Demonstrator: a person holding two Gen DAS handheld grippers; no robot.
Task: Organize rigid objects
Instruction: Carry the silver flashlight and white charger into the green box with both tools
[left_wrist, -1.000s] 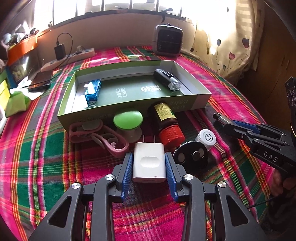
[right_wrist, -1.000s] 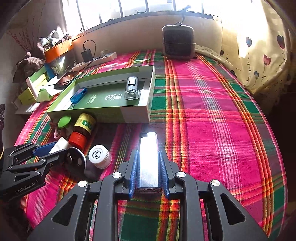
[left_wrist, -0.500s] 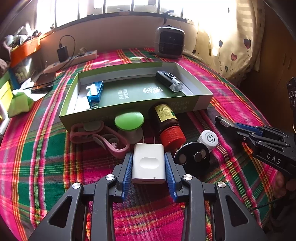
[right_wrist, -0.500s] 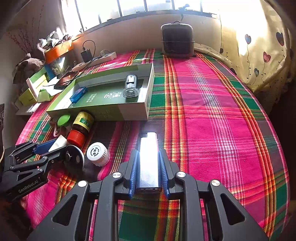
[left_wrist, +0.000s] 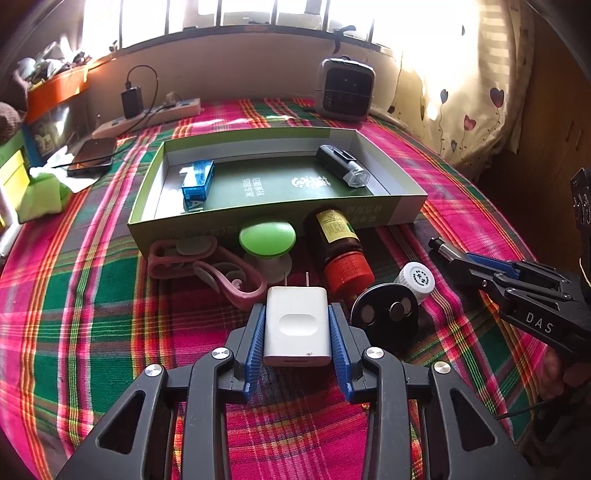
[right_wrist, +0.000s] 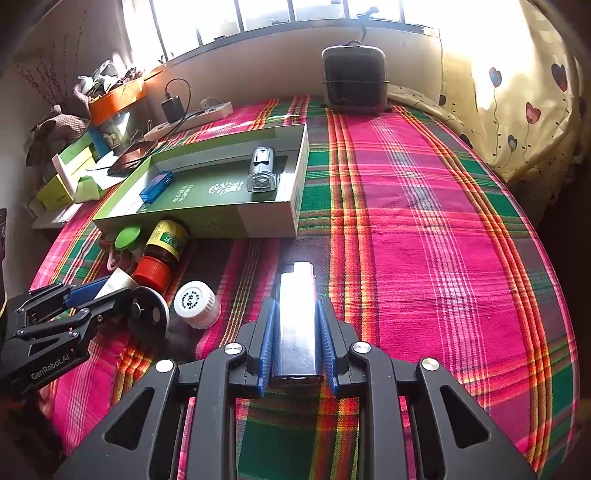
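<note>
We see a plaid-clothed table (right_wrist: 424, 229) bearing a green box (left_wrist: 258, 221), brown bottle (left_wrist: 338, 243), white bottle (left_wrist: 415, 277), perhaps a phone (left_wrist: 92, 155).

1. White charger (left_wrist: 297, 326), prongs pointing away, low centre of the left view, pinched between blue pads.
2. Silver lighter (right_wrist: 298, 325), lengthwise, low centre of the right view, likewise pinched.
3. Green box (left_wrist: 229, 227), open, mid-frame, holding a blue gadget (left_wrist: 198, 181) and a black light (left_wrist: 341, 165).
4. Brown bottle (left_wrist: 340, 247), red-capped, lying against the box front.
</note>
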